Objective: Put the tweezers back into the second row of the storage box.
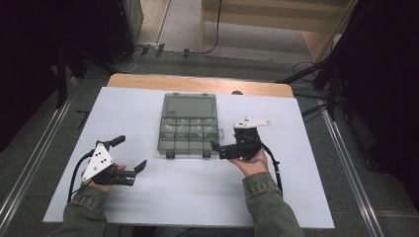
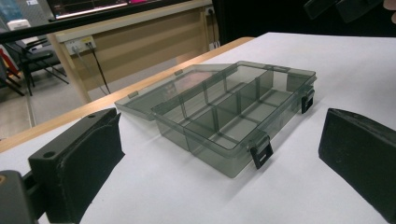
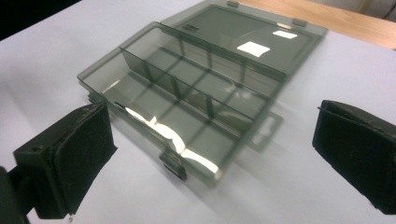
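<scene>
Nearest the person, two green sleeves are entering from the near edge, each hand carrying a gripper over the white table (image 1: 163, 192). On the left, the left gripper (image 1: 133, 154) is hanging with its jaws spread wide and nothing between them, well apart from the box. On the right, the right gripper (image 1: 215, 147) is sitting just beside the box's near right corner, its jaws also standing wide and gripping nothing.

Farther in, at the table's middle, the clear grey organizer box (image 1: 188, 136) is lying open, its lid (image 1: 190, 106) folded back flat toward the far side. Dividers are splitting the tray into small compartments, and every compartment is looking empty. Two dark latches (image 2: 261, 154) are hanging off the near wall.

Beyond the table's wooden far edge, the surroundings are fading into darkness and are hard to make out.
</scene>
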Motion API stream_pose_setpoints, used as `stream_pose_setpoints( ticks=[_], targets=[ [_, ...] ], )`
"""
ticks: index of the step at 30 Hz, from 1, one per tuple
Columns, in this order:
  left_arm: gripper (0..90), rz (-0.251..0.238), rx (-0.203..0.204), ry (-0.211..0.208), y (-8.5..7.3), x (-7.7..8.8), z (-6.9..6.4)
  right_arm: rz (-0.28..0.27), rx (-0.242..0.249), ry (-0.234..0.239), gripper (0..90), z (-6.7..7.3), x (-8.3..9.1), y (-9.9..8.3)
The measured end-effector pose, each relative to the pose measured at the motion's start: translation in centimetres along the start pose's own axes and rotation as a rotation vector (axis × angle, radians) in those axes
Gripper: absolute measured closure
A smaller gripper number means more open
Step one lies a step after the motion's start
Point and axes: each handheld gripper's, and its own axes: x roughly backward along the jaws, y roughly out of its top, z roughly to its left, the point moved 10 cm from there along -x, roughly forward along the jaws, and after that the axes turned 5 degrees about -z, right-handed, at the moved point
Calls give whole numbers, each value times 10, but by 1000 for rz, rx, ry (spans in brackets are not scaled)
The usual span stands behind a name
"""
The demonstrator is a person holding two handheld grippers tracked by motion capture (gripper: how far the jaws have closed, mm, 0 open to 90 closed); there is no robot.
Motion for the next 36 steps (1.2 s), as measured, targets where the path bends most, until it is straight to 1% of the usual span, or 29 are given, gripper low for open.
stream_pose_setpoints(
  ticks=[1, 3, 4, 6, 8, 10, 12, 14, 15, 16, 18, 20, 21, 23, 25, 26, 28, 29, 32, 34, 36],
  targets=[
    [0, -2, 0, 0, 0, 0, 0, -6, -1, -9, 0, -3, 4, -1],
    [0, -3, 0, 1, 0, 0, 0, -40, -2, -30, 0, -10, 12, -4],
    [0, -4, 1, 1, 0, 0, 0, -46, -3, -36, 0, -13, 16, -7],
    [0, -3, 1, 3, 0, 0, 0, -37, -12, -53, 0, -20, 24, -13],
    [0, -2, 0, 4, 0, 0, 0, -62, -19, -67, 0, -27, 33, -19],
    [0, -3, -1, 5, 0, 0, 0, -54, -24, -83, 0, -34, 40, -27],
    [0, -2, -2, 8, 0, 0, 0, -71, -41, -101, 0, -41, 45, -35],
    [0, -2, -1, 9, 0, 0, 0, -48, -60, -111, 0, -47, 49, -43],
    [0, -3, -2, 10, 0, 0, 0, -74, -65, -120, 0, -50, 52, -46],
    [0, -2, -3, 11, 0, 0, 1, -81, -71, -126, 0, -52, 54, -47],
    [0, -4, -2, 12, 1, 0, 1, -66, -78, -132, 0, -55, 58, -52],
    [0, -4, -1, 14, 1, 0, 1, -106, -81, -141, 0, -58, 64, -53],
    [0, -5, -2, 15, 1, 0, 1, -116, -89, -145, 0, -59, 67, -54],
    [0, -5, -2, 15, 1, 0, 1, -135, -88, -155, 0, -62, 72, -56],
    [0, -6, -2, 16, 1, 0, 1, -143, -80, -176, 0, -65, 77, -57],
    [0, -7, -2, 18, 1, 0, 1, -159, -79, -178, 0, -66, 79, -57],
    [0, -9, -2, 18, 1, 0, 1, -207, -82, -192, 0, -67, 86, -57],
    [0, -8, -2, 18, 1, 0, 1, -221, -84, -192, 0, -68, 89, -58],
    [0, -5, -2, 19, 1, 0, 1, -267, -82, -215, 0, -71, 99, -61],
    [0, -6, -3, 20, 1, 0, 1, -312, -79, -228, 0, -74, 105, -64],
    [0, -6, -3, 22, 1, 0, 1, -327, -91, -234, 0, -76, 108, -69]
  ],
)
